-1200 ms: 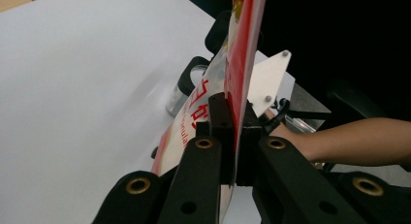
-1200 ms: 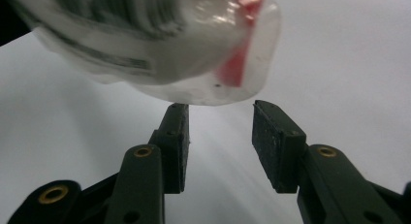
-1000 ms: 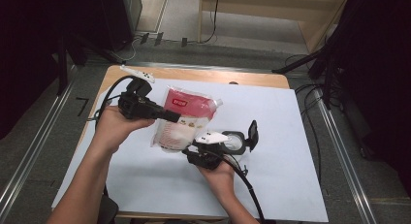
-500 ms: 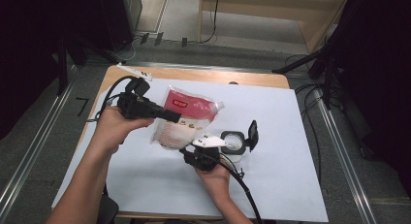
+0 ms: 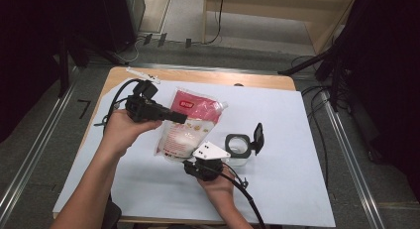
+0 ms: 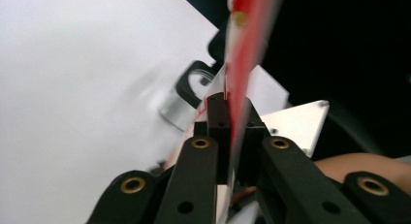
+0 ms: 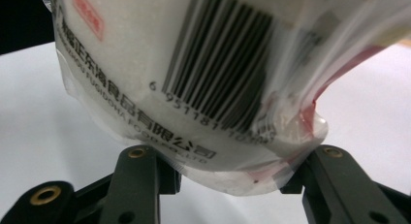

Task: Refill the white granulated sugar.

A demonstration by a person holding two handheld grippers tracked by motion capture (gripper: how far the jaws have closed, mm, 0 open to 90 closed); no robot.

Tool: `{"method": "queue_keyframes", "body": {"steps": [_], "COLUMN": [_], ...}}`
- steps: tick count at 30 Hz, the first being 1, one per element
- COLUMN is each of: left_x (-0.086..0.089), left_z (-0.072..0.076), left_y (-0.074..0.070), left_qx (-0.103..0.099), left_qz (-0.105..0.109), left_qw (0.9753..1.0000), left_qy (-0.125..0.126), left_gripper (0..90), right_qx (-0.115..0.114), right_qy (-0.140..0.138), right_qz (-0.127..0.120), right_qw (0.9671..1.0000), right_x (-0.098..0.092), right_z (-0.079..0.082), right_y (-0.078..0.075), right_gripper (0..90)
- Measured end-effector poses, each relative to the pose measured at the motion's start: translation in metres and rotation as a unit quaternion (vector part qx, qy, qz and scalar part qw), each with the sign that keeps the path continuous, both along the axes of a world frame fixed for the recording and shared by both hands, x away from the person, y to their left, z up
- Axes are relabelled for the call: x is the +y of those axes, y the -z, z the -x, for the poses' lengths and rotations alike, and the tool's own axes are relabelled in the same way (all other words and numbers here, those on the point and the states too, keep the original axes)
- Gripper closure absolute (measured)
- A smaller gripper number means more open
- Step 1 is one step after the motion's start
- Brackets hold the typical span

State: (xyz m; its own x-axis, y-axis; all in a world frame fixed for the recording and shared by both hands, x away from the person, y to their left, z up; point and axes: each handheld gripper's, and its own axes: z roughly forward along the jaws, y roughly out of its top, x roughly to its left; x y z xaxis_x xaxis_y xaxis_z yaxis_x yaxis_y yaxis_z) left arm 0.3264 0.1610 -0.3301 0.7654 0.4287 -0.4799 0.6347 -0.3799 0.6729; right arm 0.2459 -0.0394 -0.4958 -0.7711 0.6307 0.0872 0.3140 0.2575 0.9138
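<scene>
A white sheet (image 5: 297, 140) covers the wooden table (image 5: 257, 80), grey floor around it. The red-and-white pouch (image 5: 185, 125) lies tilted just left of the open-lidded jar (image 5: 240, 145). The left gripper (image 5: 181, 117) is clenched on the pouch's edge; the right gripper (image 5: 195, 162) grasps its bottom seam. Since a second ago, the pouch has lifted slightly toward upright. In the right gripper view, the pouch (image 7: 203, 78) hides the jaw tips.
</scene>
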Motion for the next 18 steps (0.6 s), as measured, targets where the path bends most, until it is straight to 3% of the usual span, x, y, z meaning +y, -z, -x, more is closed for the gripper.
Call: {"method": "queue_keyframes", "body": {"steps": [3, 5, 6, 10, 13, 18], "left_x": [-0.008, -0.012, -0.014, -0.019, -0.022, -0.026], "left_z": [0.003, 0.004, 0.005, 0.005, 0.001, -0.002], "left_y": [0.002, 0.003, 0.003, 0.007, 0.013, 0.020], "left_qx": [-0.051, -0.067, -0.075, -0.075, -0.054, -0.027], "left_qz": [-0.017, -0.017, -0.018, -0.011, 0.002, 0.014], "left_qw": [0.9985, 0.9973, 0.9964, 0.9963, 0.9975, 0.9986], "left_qy": [0.011, 0.026, 0.033, 0.040, 0.047, 0.042], "left_gripper": [84.4, 83.4, 82.6, 81.1, 81.9, 81.9], "right_qx": [0.008, 0.002, 0.023, 0.043, 0.070, 0.082], "right_qy": [-0.010, -0.017, -0.027, -0.031, -0.042, -0.044], "right_qz": [0.008, 0.009, -0.011, -0.033, -0.052, -0.053], "right_qw": [0.9999, 0.9998, 0.9993, 0.9980, 0.9953, 0.9943], "right_x": [0.002, 0.004, 0.004, 0.003, 0.001, 0.000], "right_z": [0.005, 0.011, 0.015, 0.017, 0.019, 0.020], "right_y": [-0.006, -0.011, -0.015, -0.019, -0.022, -0.021], "right_gripper": [53.8, 53.9, 54.7, 55.3, 55.4, 55.7]}}
